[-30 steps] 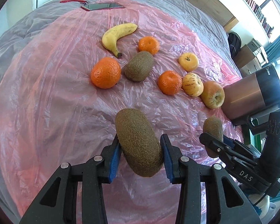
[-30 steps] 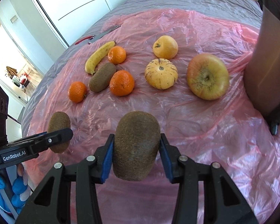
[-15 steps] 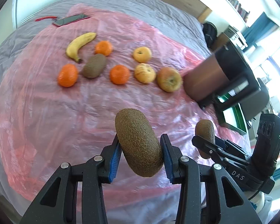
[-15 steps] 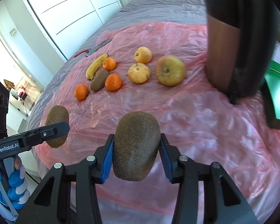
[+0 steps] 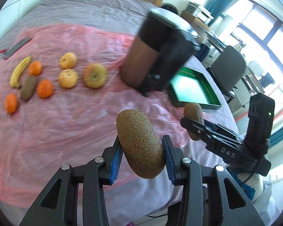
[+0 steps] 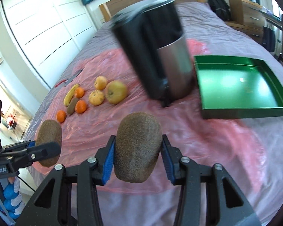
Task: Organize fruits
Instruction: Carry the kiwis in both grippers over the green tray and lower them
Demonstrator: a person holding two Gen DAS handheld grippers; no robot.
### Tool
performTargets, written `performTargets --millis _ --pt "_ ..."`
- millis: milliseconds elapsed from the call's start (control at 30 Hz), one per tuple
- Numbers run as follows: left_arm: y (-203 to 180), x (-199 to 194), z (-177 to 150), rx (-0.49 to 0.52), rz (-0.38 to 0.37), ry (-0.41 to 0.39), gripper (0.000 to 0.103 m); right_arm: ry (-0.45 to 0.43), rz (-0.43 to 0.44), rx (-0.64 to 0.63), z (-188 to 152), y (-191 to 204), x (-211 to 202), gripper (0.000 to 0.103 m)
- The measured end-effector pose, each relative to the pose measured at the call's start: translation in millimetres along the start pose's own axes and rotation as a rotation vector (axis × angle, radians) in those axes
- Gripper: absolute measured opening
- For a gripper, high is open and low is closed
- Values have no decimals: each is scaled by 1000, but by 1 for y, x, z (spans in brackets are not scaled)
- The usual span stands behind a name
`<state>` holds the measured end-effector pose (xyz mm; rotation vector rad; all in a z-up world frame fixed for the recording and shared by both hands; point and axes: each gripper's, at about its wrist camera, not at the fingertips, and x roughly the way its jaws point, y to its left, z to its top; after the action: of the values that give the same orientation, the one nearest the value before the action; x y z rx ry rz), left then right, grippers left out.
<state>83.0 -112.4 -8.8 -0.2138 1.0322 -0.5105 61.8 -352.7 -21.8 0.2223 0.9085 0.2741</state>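
Note:
My left gripper (image 5: 141, 148) is shut on a brown kiwi (image 5: 139, 143), held above the near edge of the pink sheet (image 5: 69, 113). My right gripper (image 6: 137, 148) is shut on a second kiwi (image 6: 137, 146). Each gripper shows in the other's view, the right one (image 5: 193, 121) to my right, the left one (image 6: 47, 145) to my left. A third kiwi (image 5: 28, 87), a banana (image 5: 19, 71), three mandarins (image 5: 44, 88), two small yellow fruits (image 5: 68, 78) and an apple (image 5: 94, 75) lie at the far left. An empty green tray (image 6: 241, 111) sits at the right.
A tall black and metal bin (image 6: 158, 52) stands between the fruit and the green tray; it also shows in the left wrist view (image 5: 154, 52). A dark flat object with a red handle (image 5: 15, 47) lies at the far left. A chair (image 5: 228, 66) stands beyond the bed.
Both grippers, each still holding its kiwi, have pulled back and swung right. The fruit group has shrunk to the left, and the bin and green tray have come into view.

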Motion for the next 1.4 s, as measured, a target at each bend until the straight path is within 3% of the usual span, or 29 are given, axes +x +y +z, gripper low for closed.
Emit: performTargets --millis 333,700,1067,1400 --pt "-107 50 44 163 -96 20 36 -120 -121 94 38 -99 -38 1" --pt "-180 145 94 290 -60 64 36 -152 -238 164 84 -205 -14 1" --pt "-182 240 105 353 65 149 36 -99 -363 196 108 -278 44 1" --pt "-168 275 99 359 115 193 36 -64 -416 185 99 -296 70 1"
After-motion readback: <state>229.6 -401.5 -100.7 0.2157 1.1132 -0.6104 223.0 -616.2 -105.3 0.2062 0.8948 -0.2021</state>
